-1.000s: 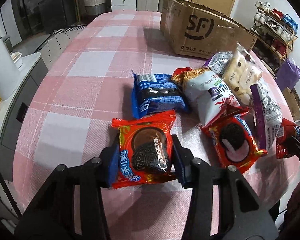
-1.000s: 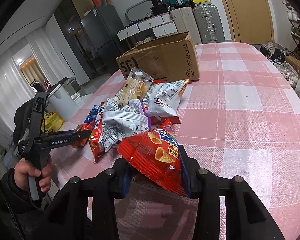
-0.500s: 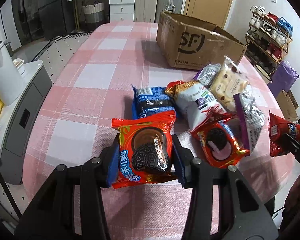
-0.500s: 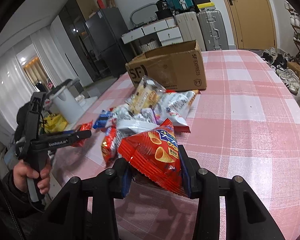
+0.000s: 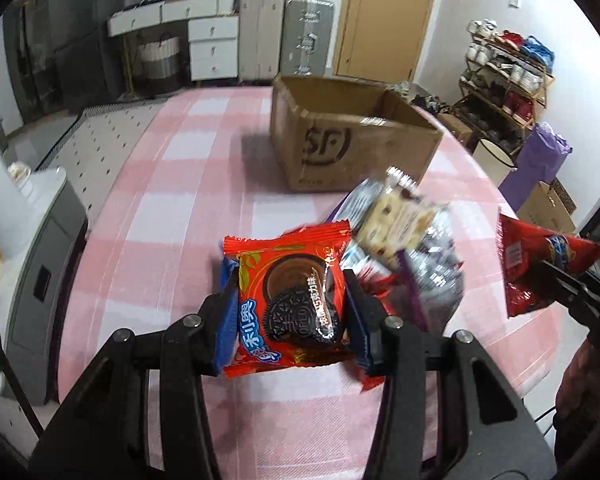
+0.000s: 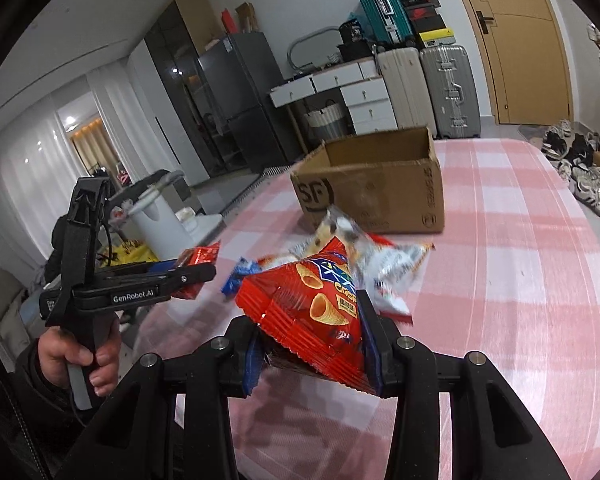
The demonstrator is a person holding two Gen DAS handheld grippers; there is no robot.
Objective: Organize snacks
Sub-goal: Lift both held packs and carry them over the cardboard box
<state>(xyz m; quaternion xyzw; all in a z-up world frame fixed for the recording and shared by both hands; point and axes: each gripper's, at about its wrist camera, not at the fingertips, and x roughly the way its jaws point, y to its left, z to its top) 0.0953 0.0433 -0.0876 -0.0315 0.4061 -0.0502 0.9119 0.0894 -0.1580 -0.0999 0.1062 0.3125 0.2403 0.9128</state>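
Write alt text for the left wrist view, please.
The left gripper holds a red Oreo packet above a pink checked table. Behind it lie more snack bags and an open cardboard box.

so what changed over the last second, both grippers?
Both rose off the table. The left gripper has lifted the red Oreo pack clear of the pink checked tablecloth; the right gripper has lifted the red corn-crisp bag likewise. Both views now tilt toward the SF cardboard box. Unchanged: both grips stay clamped, and the snack pile and box stay put.
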